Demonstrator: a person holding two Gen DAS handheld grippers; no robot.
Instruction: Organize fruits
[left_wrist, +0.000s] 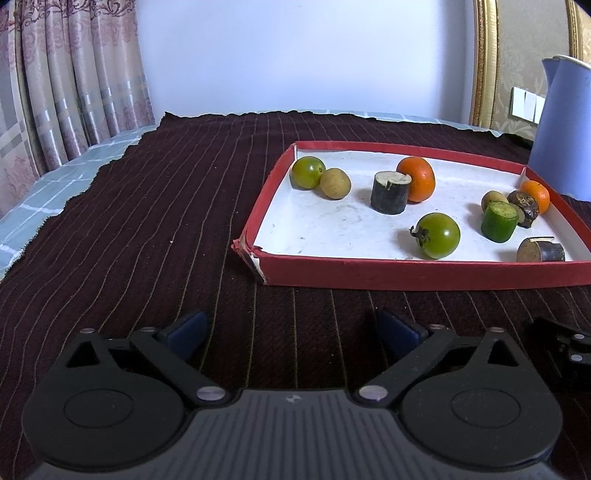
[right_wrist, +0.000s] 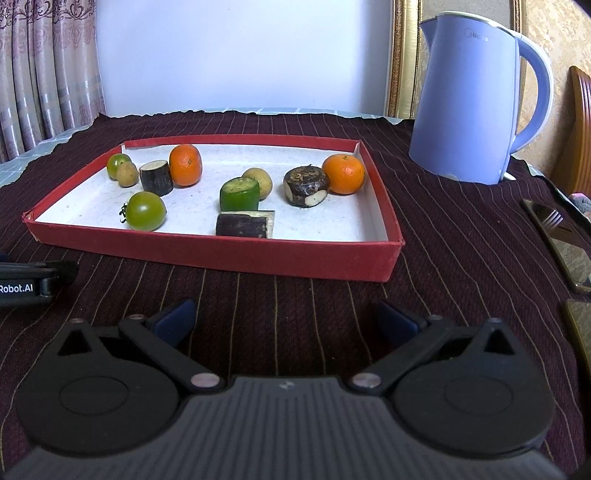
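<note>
A shallow red tray (left_wrist: 406, 271) (right_wrist: 221, 254) with a white floor lies on the dark striped cloth and holds all the fruit. In it are two oranges (right_wrist: 185, 164) (right_wrist: 343, 173), two green tomatoes (right_wrist: 146, 210) (right_wrist: 118, 164), two tan longans (right_wrist: 127, 174) (right_wrist: 260, 182), two dark cane pieces (right_wrist: 156, 177) (right_wrist: 244, 224), a green cane piece (right_wrist: 239, 194) and a brown water chestnut (right_wrist: 306, 185). My left gripper (left_wrist: 290, 325) stands open over bare cloth, short of the tray's near left corner. My right gripper (right_wrist: 285, 314) is open too, just before the tray's near rim, with nothing between its fingers.
A lilac electric kettle (right_wrist: 476, 99) stands behind the tray's right corner. Flat gold-edged items with a fork (right_wrist: 554, 221) lie at the far right. A curtain (left_wrist: 66, 85) hangs beyond the cloth's left edge. Bare striped cloth (left_wrist: 147, 221) stretches left of the tray.
</note>
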